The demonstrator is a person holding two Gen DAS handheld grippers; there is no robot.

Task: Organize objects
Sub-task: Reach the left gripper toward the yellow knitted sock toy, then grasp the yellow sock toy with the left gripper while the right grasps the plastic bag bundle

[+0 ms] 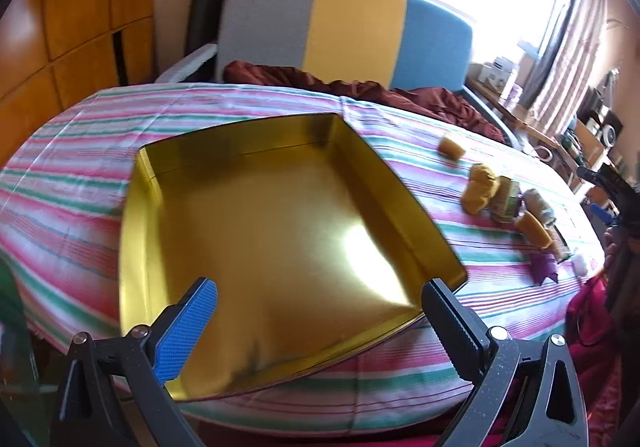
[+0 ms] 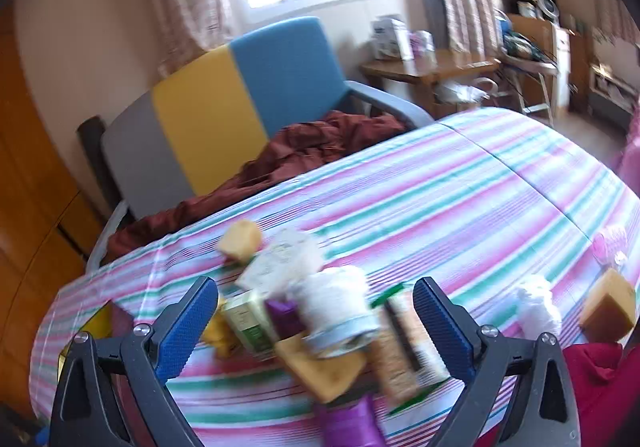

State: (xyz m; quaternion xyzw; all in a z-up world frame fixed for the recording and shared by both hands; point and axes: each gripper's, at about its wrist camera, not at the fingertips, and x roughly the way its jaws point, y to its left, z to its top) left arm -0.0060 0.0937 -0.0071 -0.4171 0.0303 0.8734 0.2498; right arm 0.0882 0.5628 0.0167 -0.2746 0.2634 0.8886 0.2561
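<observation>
Gold tin (image 1: 256, 215) beneath spread left tongs (image 1: 320, 307)

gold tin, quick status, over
Left claw open over empty gold tin. Right claw open above yarn spool pile. Nothing held, nothing blocking.

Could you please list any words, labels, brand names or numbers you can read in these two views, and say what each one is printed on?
No text can be read in either view.
Green and white carton: printing present, too blurred to read.
Pale packet: faint markings, blurred.
White boxes on the side table: print too small and blurred.
Gold tin: no visible lettering inside.
</observation>
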